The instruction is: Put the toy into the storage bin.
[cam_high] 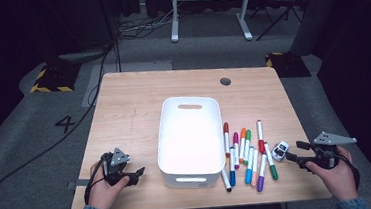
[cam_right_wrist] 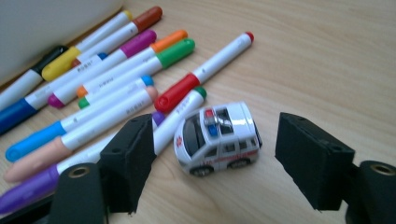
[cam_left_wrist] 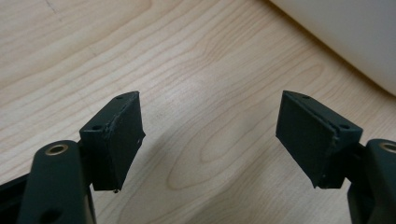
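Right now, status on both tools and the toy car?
Left tool open over bare table. Right tool open, toy car between jaws, not gripped. Markers crowd its left side.

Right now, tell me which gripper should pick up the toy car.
The right gripper. It is open and the toy car sits between its fingers, beside the markers. The left gripper is open over bare table, across the bin.

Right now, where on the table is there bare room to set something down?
Bare wood lies left of the white bin, beyond the left gripper, and behind the bin. Right of it, the markers and toy car crowd the space near the right gripper.
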The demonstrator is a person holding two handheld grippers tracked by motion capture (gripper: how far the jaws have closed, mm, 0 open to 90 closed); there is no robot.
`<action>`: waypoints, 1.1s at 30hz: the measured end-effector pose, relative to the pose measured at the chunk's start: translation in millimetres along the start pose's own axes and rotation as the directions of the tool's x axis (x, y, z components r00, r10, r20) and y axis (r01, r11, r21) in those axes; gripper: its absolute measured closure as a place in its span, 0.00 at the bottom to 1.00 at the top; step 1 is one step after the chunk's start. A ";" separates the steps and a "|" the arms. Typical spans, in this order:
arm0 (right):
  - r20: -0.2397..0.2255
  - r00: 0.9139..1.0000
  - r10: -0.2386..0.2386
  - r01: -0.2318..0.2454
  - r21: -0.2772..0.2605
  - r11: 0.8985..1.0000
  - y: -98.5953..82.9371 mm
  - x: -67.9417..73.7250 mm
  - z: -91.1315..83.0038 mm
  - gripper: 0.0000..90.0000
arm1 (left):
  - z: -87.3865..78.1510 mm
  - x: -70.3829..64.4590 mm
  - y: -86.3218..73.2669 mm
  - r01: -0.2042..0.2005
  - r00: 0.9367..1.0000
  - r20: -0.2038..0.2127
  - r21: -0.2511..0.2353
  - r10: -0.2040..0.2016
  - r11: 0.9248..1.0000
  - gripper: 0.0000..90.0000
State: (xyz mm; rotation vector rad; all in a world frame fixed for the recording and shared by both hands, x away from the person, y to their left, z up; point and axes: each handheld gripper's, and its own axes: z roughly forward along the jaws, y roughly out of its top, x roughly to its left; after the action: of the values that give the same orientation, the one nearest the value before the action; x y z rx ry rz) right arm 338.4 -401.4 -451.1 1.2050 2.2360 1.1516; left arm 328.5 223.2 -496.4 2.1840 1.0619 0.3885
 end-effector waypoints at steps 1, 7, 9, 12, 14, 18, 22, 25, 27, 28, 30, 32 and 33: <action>-0.004 1.000 -0.002 0.002 -0.004 1.000 3.9 1.3 1.3 0.34 | 2.2 0.1 -0.7 -0.006 1.000 -0.009 0.005 0.006 1.000 0.26; -0.023 0.999 0.024 -0.023 0.034 0.999 20.7 4.2 13.8 0.49 | 6.3 2.0 -4.0 -0.003 1.000 -0.002 -0.012 0.003 1.000 0.24; -0.040 0.996 0.075 -0.073 0.043 0.996 24.0 4.5 18.2 0.54 | 6.2 0.9 -4.3 0.004 1.000 -0.006 -0.012 -0.004 1.000 0.24; -0.028 0.997 0.077 -0.075 0.064 0.995 30.2 5.0 24.7 0.55 | 6.3 0.1 -4.7 0.008 1.000 -0.011 -0.018 -0.008 1.000 0.23; -0.025 0.997 0.066 -0.065 0.071 0.995 34.8 5.0 29.3 0.56 | 6.2 -0.1 -4.7 0.009 1.000 -0.011 -0.016 -0.009 1.000 0.23; -0.036 0.998 0.044 -0.041 0.087 0.995 44.7 5.3 38.7 0.64 | 6.2 0.1 -4.7 0.009 1.000 -0.010 -0.017 -0.009 1.000 0.23; -0.014 1.000 0.001 0.000 0.106 0.994 55.2 5.0 47.5 0.64 | 6.2 0.1 -4.7 0.009 1.000 -0.011 -0.017 -0.009 1.000 0.23; -0.010 1.000 0.011 -0.010 0.131 0.991 62.1 4.8 56.3 0.62 | 6.2 0.0 -4.8 0.009 1.000 -0.011 -0.018 -0.009 1.000 0.23; 0.013 1.000 0.002 -0.004 0.163 0.987 65.8 3.7 62.8 0.61 | 6.1 -0.2 -4.8 0.011 1.000 -0.014 -0.017 -0.011 1.000 0.23; 0.021 1.000 -0.012 0.008 0.182 0.983 67.2 2.6 66.3 0.62 | 6.1 0.2 -4.8 0.009 1.000 -0.017 -0.019 -0.009 1.000 0.23; 0.012 1.000 -0.017 0.014 0.201 0.980 70.1 2.6 73.2 0.62 | 6.0 -0.7 -5.0 0.023 1.000 -0.016 -0.013 -0.023 1.000 0.22; 0.005 1.000 -0.014 0.013 0.223 0.975 72.2 3.1 80.1 0.63 | 6.2 -0.7 -4.8 0.023 1.000 -0.013 -0.012 -0.023 1.000 0.22; 0.003 1.000 -0.016 0.014 0.231 0.973 72.8 3.0 83.7 0.64 | 6.6 -1.1 -4.7 0.017 1.000 -0.010 -0.012 -0.017 1.000 0.20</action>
State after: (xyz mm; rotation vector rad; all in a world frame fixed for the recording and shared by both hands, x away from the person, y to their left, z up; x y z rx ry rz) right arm 427.2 -335.3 -444.2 1.2724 2.4235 0.8999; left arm 328.5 221.5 -504.4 2.1633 1.0803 0.3982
